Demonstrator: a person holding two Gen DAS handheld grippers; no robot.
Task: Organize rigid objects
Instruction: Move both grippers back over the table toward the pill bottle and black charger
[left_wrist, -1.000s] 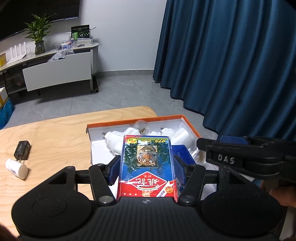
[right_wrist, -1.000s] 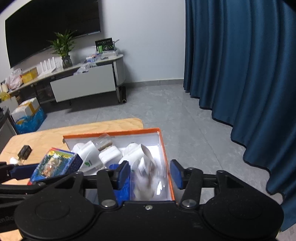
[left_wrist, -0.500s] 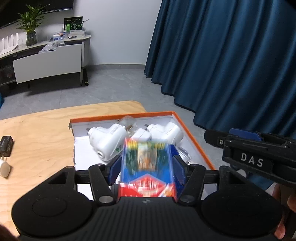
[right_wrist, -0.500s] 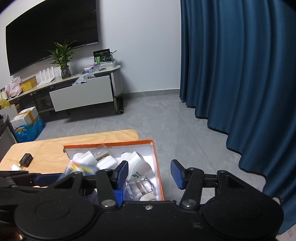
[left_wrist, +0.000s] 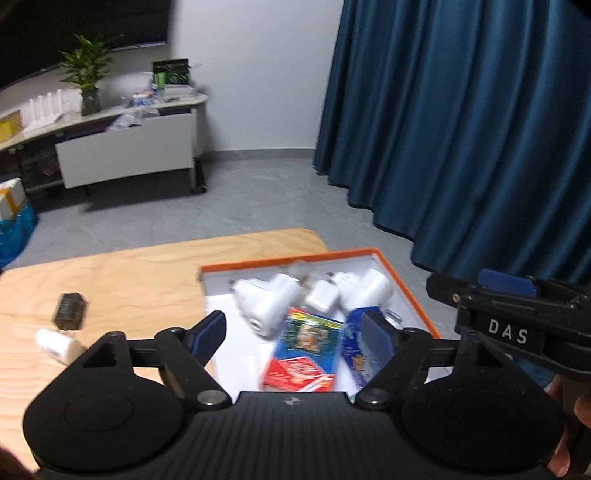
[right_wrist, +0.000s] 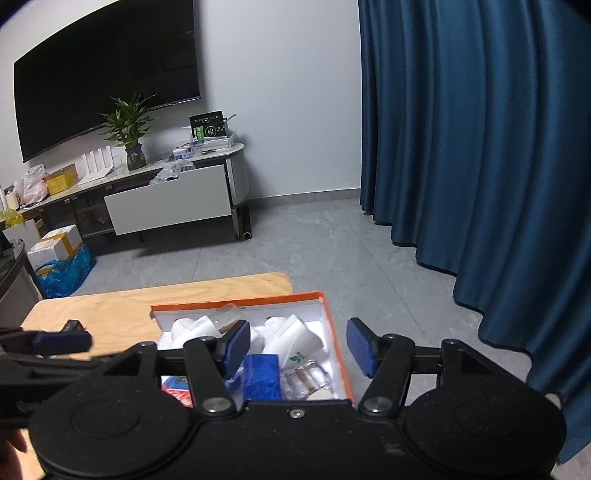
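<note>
An orange-rimmed white box (left_wrist: 402, 280) sits on the wooden table's right end; it also shows in the right wrist view (right_wrist: 334, 332). Inside lie white plug adapters (left_wrist: 266, 299), a red-and-blue tiger card box (left_wrist: 304, 350), a blue box (right_wrist: 260, 376) and a clear glass jar (right_wrist: 306, 378). My left gripper (left_wrist: 293, 338) is open and empty, above the card box. My right gripper (right_wrist: 297, 349) is open and empty over the box's right side. A black charger (left_wrist: 70, 315) and a white bottle (left_wrist: 55, 341) lie on the table at left.
The wooden table (left_wrist: 129, 280) ends just past the box; grey floor lies beyond. A blue curtain (right_wrist: 480, 166) hangs at right. A low cabinet (right_wrist: 166, 199) with a plant stands by the far wall. The right gripper's body (left_wrist: 517, 332) shows in the left wrist view.
My left gripper opened and let go of the tiger card box, which now lies in the orange box. Both grippers have pulled back and up a little.
</note>
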